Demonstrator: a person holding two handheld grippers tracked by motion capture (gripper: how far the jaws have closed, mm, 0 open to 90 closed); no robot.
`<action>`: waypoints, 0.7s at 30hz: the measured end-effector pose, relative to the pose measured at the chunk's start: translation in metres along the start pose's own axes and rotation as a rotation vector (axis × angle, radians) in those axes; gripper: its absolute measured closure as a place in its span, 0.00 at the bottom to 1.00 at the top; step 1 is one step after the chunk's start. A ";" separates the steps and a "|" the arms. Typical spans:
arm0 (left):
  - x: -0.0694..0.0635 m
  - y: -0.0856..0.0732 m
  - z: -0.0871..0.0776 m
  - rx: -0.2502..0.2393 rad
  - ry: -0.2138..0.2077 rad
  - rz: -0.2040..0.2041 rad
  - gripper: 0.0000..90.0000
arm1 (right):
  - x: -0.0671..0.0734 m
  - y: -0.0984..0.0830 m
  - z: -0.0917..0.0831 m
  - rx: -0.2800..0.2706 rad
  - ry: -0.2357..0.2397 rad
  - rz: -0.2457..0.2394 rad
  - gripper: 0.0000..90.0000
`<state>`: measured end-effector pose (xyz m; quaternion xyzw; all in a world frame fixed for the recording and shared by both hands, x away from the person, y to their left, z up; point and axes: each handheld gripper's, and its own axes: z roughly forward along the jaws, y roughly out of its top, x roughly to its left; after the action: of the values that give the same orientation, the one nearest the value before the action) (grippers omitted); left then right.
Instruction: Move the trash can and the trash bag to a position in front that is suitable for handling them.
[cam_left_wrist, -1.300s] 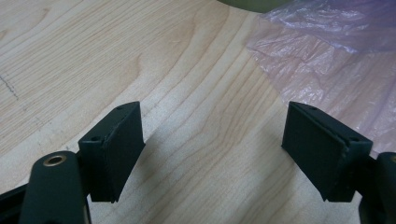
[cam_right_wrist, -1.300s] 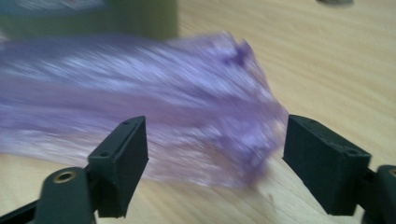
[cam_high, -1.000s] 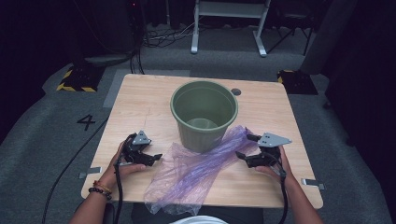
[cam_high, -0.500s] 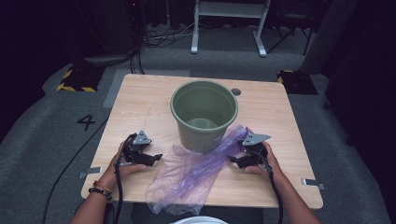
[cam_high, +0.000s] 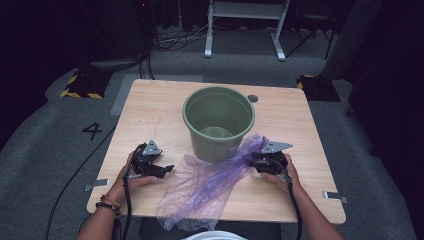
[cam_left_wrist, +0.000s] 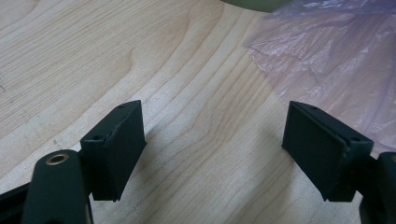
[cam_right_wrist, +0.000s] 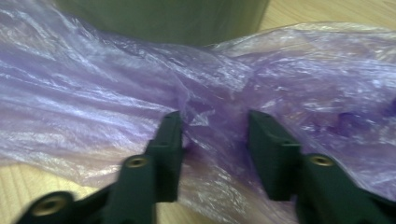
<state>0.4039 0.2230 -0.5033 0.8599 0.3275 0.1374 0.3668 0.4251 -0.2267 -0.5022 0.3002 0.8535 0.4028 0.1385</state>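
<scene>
Nearest the table's front edge, the purple plastic bag (cam_high: 210, 187) lies crumpled, one corner spilling over that edge, its far end against the green bucket (cam_high: 218, 122). The right gripper (cam_right_wrist: 215, 140) has been closing its jaws, with a fold of bag gathered between them, a gap remaining. The left gripper (cam_left_wrist: 212, 154) rests just left of the bag, jaws spread over bare table (cam_high: 150, 107). Open wood lies left and right of the bucket.
</scene>
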 end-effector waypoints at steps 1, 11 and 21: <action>0.000 0.000 0.000 0.000 -0.001 0.000 0.23 | 0.000 0.000 0.000 -0.001 -0.005 0.006 0.72; 0.001 0.000 0.000 0.000 -0.005 0.001 0.23 | -0.001 0.000 -0.001 -0.015 -0.037 0.028 0.94; 0.001 0.000 0.000 0.000 -0.005 0.002 0.23 | -0.005 0.006 -0.025 -0.123 -0.056 0.015 0.99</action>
<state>0.4046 0.2232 -0.5032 0.8606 0.3257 0.1355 0.3674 0.4191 -0.2422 -0.4813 0.3088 0.8207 0.4467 0.1775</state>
